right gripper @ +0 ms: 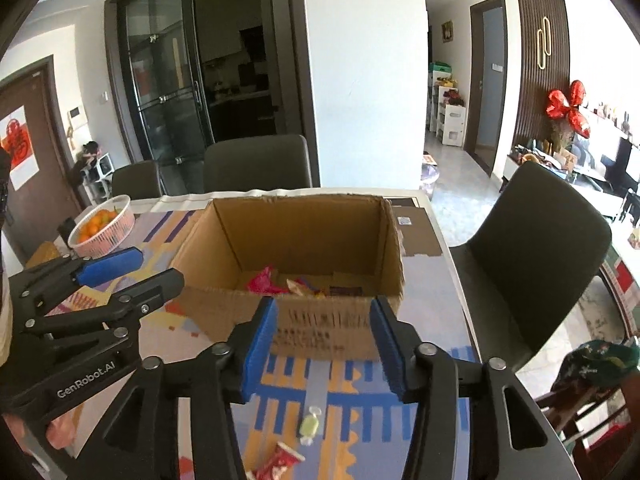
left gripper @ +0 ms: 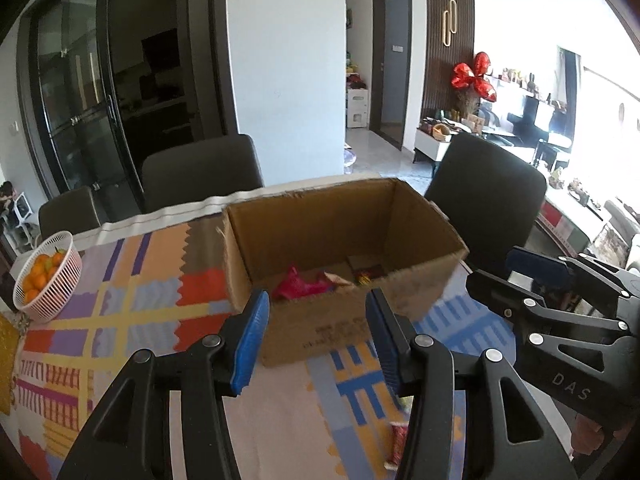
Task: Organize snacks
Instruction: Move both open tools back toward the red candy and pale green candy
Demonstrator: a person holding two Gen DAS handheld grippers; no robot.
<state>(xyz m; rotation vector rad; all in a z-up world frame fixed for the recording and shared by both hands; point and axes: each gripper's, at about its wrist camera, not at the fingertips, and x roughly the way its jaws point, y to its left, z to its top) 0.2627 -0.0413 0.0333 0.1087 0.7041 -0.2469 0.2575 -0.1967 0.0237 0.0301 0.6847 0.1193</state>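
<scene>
An open cardboard box (left gripper: 320, 224) (right gripper: 296, 236) stands on the patterned tablecloth. It holds a pink wrapper (left gripper: 296, 286) (right gripper: 262, 282) and a few other snack packs. My left gripper (left gripper: 316, 312) (right gripper: 160, 266) is open in front of the box's near wall, with nothing between its blue pads. My right gripper (right gripper: 325, 320) (left gripper: 490, 268) is open too, just right of the left one, and empty. A green wrapped candy (right gripper: 310, 426) and a red-and-white snack packet (right gripper: 280, 460) (left gripper: 398, 440) lie on the cloth below the right gripper.
A white basket of oranges (left gripper: 48, 280) (right gripper: 102, 226) sits at the table's far left. Dark chairs (left gripper: 200, 172) (right gripper: 532, 248) stand behind and to the right of the table. A flattened piece of cardboard (right gripper: 418, 232) lies right of the box.
</scene>
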